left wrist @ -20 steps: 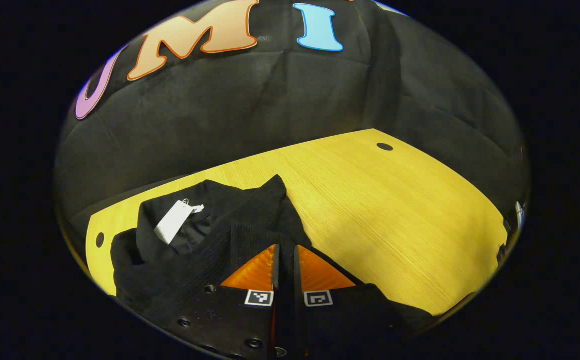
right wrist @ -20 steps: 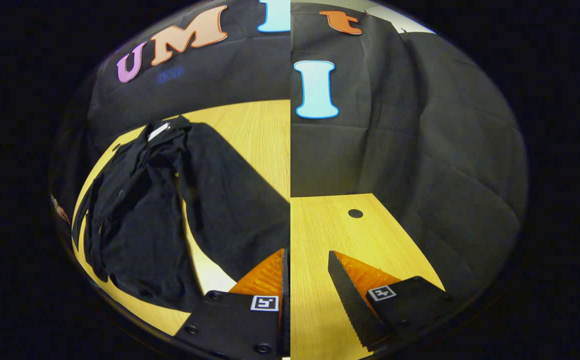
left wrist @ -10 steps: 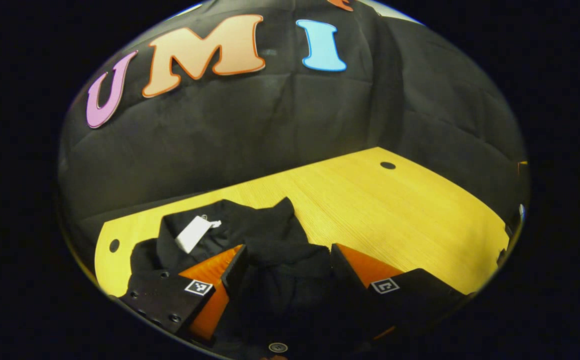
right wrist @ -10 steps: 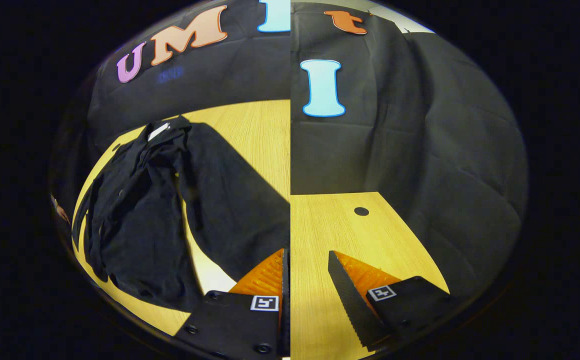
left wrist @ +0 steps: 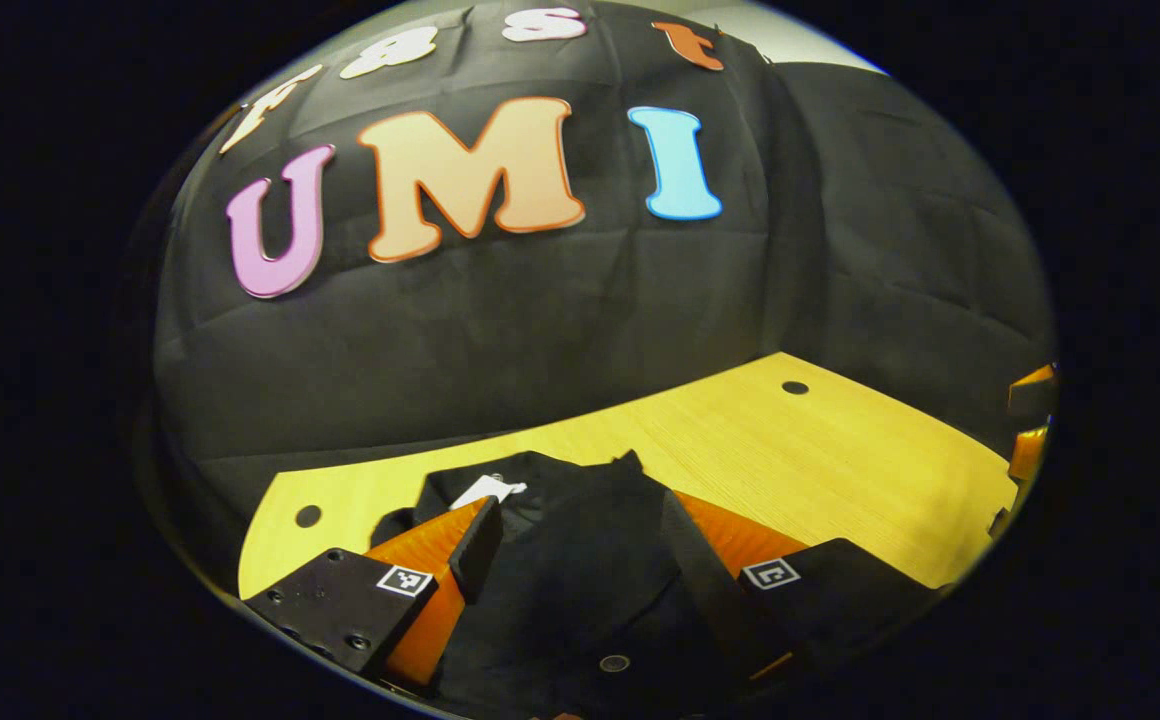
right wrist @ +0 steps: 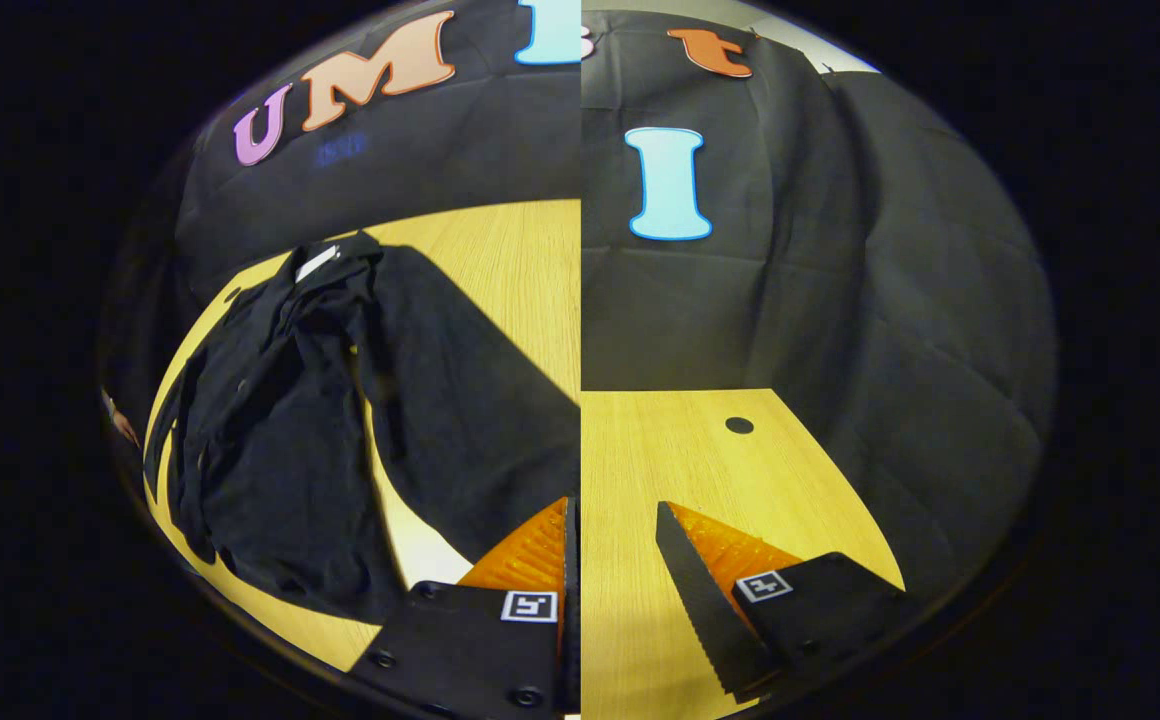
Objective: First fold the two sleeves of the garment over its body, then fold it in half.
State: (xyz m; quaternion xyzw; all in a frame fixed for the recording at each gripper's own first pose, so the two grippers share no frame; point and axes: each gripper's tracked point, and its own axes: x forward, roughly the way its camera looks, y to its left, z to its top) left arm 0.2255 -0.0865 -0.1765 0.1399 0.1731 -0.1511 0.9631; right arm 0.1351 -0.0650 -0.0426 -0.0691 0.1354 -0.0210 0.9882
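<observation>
A black garment is seen lying crumpled on a pale wooden desk, a white tag showing at its collar. The left gripper is spread wide above the cloth, nothing being pinched. The right gripper is held parted over bare desk, with the garment off to its left. The fabric is judged light, limp and prone to bunching; it would best be taken by a sleeve cuff or hem edge, gripped firmly.

Black garment with white tag, yellow wood-grain table, plain black wall cloth
</observation>
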